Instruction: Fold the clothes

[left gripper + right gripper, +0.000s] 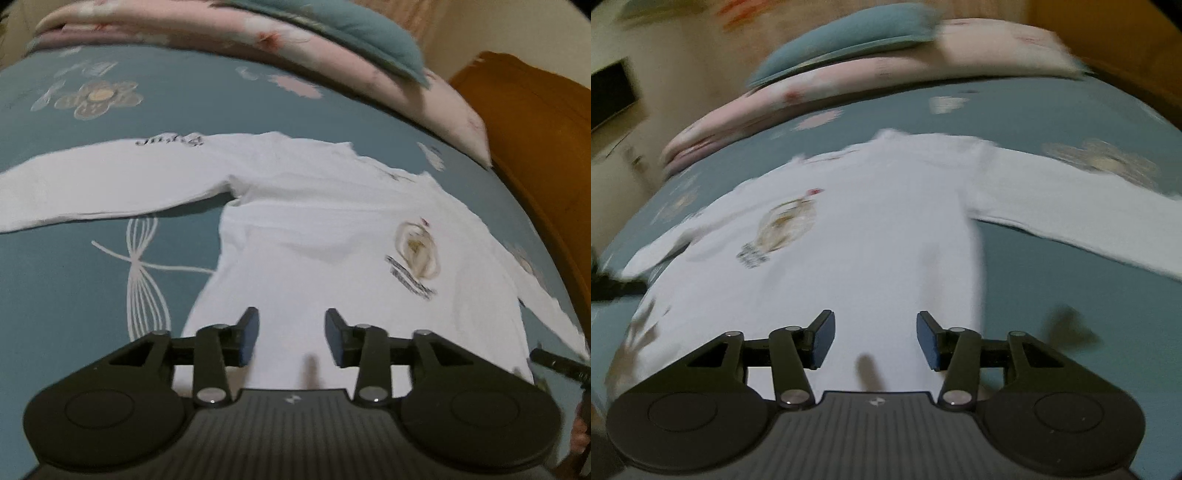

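Observation:
A white long-sleeved shirt (314, 236) lies flat on a teal bedsheet (66, 266), collar away from me, with a gold crest and dark lettering (417, 254) on the chest. One sleeve stretches out to the left in the left wrist view. My left gripper (291, 332) hangs open over the shirt's lower part with nothing between its fingers. In the right wrist view the same shirt (879, 229) shows, its sleeve running off to the right. My right gripper (875, 336) is open above the hem area, holding nothing. The right wrist view is motion-blurred.
Pink floral bedding (295, 48) and a teal pillow (362, 33) are piled at the far end of the bed. A brown wooden bed frame (535, 147) runs along the right side. The other gripper's dark tip (561, 365) shows at the right edge.

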Demonstrator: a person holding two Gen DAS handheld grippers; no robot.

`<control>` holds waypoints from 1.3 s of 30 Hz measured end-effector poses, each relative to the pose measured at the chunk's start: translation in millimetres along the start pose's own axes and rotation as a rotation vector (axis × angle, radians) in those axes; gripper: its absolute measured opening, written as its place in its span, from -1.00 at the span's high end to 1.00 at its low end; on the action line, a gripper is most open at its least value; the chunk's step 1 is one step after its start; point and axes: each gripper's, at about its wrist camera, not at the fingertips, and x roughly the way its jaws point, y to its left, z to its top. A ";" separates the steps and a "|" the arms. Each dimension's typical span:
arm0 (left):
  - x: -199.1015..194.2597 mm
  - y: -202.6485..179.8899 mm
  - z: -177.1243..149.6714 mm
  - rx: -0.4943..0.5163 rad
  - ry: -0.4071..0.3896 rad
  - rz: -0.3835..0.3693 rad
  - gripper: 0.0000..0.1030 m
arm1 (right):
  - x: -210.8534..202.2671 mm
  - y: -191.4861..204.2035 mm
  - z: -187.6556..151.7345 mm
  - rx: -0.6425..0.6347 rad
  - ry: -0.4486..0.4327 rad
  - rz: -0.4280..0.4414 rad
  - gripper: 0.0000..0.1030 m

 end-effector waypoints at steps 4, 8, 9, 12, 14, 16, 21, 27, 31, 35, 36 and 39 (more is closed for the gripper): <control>-17.7 -3.2 -17.4 0.041 -0.033 0.015 0.14 | -38.3 -34.7 -36.8 0.175 0.017 -0.061 -0.08; -22.5 2.5 -28.6 0.008 -0.004 0.001 0.14 | -64.8 -49.0 -77.3 0.306 0.041 -0.049 -0.08; -24.9 2.8 -31.5 0.005 -0.003 0.001 0.14 | -66.7 -48.3 -82.8 0.314 0.043 -0.037 -0.08; -29.9 2.6 -38.0 0.002 -0.004 -0.009 0.12 | -66.2 -40.9 -92.2 0.301 0.045 0.006 -0.08; -33.8 2.4 -41.8 -0.012 0.000 -0.017 0.10 | -65.9 -36.0 -98.4 0.292 0.047 0.035 -0.08; -38.2 1.2 -45.2 -0.019 -0.001 -0.027 0.09 | -65.5 -31.0 -104.6 0.283 0.048 0.063 -0.09; -47.4 -1.5 -50.2 -0.011 0.002 -0.024 0.05 | -63.0 -22.4 -107.3 0.213 0.091 0.038 0.91; -54.9 -1.7 -51.0 0.013 0.003 -0.001 0.02 | -78.0 -23.6 -93.9 0.120 0.119 0.039 0.96; -58.2 -1.4 -50.1 0.025 0.003 -0.003 0.01 | -85.9 -25.5 -76.8 0.037 0.157 -0.006 0.96; -58.1 -0.6 -48.5 0.043 0.011 0.007 0.01 | -78.0 -31.9 -70.1 0.035 0.207 -0.044 0.96; -57.6 -0.1 -48.1 0.041 0.015 0.011 0.01 | -75.2 -30.9 -69.5 0.029 0.217 -0.056 0.94; -55.3 5.4 -46.9 0.025 0.039 0.010 0.00 | -66.7 -27.8 -67.9 0.012 0.246 -0.091 0.73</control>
